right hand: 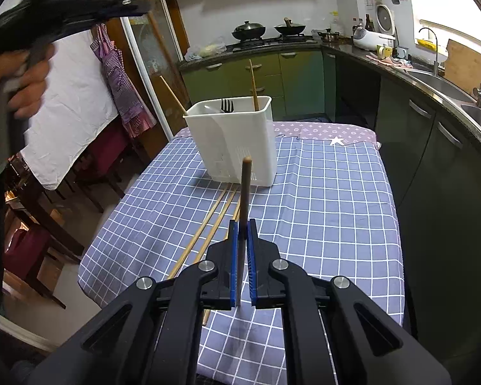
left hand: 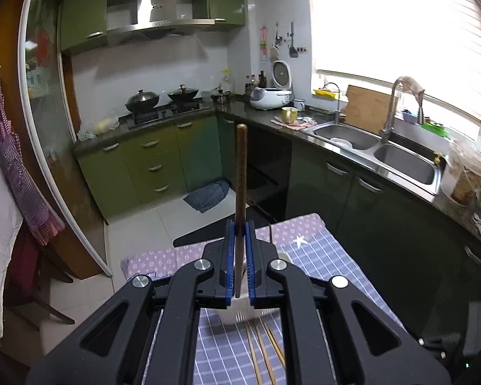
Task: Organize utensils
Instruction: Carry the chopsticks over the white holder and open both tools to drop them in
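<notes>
White plastic, the caddy (right hand: 232, 141) stands on the checked cloth (right hand: 320, 211) of the surface and is the landmark for everything else. Inside it are a black fork (right hand: 226, 106) and two chopsticks (right hand: 254, 85), leaning toward its back and left corners. Just in front of the caddy several more chopsticks (right hand: 208, 221) lie loose on the cloth.

Both grippers are clamped narrow on a stick. The right gripper (right hand: 243, 224) holds a brown chopstick (right hand: 245, 189) in front of the caddy, tip up. The left gripper (left hand: 240, 224) holds a darker chopstick (left hand: 241, 173) and hangs above the caddy, whose rim (left hand: 240, 312) shows just under its jaws; the person's hand (right hand: 19, 96) carries it high to the caddy's left.

To do this step well, I judge each stick should be brought over the caddy's open mouth, tipped close to upright, lowered until its end is inside a compartment, and only then released, clear of the fork.

No brand, label or legible writing shows.
</notes>
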`<action>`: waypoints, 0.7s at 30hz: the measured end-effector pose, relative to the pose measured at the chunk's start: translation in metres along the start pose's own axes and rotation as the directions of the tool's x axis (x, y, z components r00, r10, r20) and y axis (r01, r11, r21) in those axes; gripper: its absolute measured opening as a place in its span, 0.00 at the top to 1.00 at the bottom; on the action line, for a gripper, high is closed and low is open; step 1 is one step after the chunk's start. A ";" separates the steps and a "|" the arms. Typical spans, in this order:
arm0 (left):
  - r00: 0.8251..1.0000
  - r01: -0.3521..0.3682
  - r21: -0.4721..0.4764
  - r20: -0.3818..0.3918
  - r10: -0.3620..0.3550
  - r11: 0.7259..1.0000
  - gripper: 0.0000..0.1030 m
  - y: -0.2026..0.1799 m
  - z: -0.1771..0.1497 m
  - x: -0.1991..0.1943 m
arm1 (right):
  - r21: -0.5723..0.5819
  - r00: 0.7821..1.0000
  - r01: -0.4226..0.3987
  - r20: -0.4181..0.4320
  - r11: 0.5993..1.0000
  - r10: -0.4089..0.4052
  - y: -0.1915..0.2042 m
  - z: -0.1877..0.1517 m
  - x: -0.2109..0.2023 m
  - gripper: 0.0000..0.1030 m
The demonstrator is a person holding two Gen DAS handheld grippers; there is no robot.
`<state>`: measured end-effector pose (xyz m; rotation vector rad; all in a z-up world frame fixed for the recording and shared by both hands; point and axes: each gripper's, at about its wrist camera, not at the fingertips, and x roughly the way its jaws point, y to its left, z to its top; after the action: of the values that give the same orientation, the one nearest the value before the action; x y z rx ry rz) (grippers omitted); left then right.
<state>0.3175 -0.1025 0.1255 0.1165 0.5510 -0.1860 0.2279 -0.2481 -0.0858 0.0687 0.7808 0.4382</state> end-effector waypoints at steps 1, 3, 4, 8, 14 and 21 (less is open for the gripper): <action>1.000 -0.010 -0.005 -0.005 0.010 1.000 0.94 0.000 0.001 0.008 | -0.001 1.000 -0.002 0.001 1.000 0.002 0.000 0.000 0.000 0.94; 0.999 -0.029 -0.013 -0.038 0.028 1.000 0.94 0.002 -0.002 0.030 | 0.000 1.000 -0.007 0.001 1.000 0.007 -0.001 0.000 -0.001 0.94; 0.998 -0.037 -0.015 -0.053 0.036 0.999 0.94 0.002 -0.005 0.038 | 0.000 1.000 -0.008 0.000 1.000 0.008 -0.001 0.000 -0.001 0.94; 0.990 -0.057 -0.032 -0.130 0.052 0.998 0.93 0.008 -0.021 0.072 | 0.004 1.000 -0.012 -0.003 1.000 0.012 -0.002 0.002 -0.001 0.94; 0.982 -0.063 -0.037 -0.182 0.055 0.997 0.88 0.018 -0.041 0.084 | 0.009 1.000 -0.015 0.004 1.000 0.015 -0.003 0.012 -0.002 0.94; 0.990 -0.012 -0.047 -0.138 0.006 0.999 0.78 0.026 -0.053 0.030 | 0.031 0.996 -0.040 0.082 0.999 0.037 -0.004 0.076 -0.012 0.94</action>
<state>0.3210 -0.0731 0.0661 0.0857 0.6919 -0.1565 0.2745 -0.2489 -0.0241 0.1314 0.7075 0.4567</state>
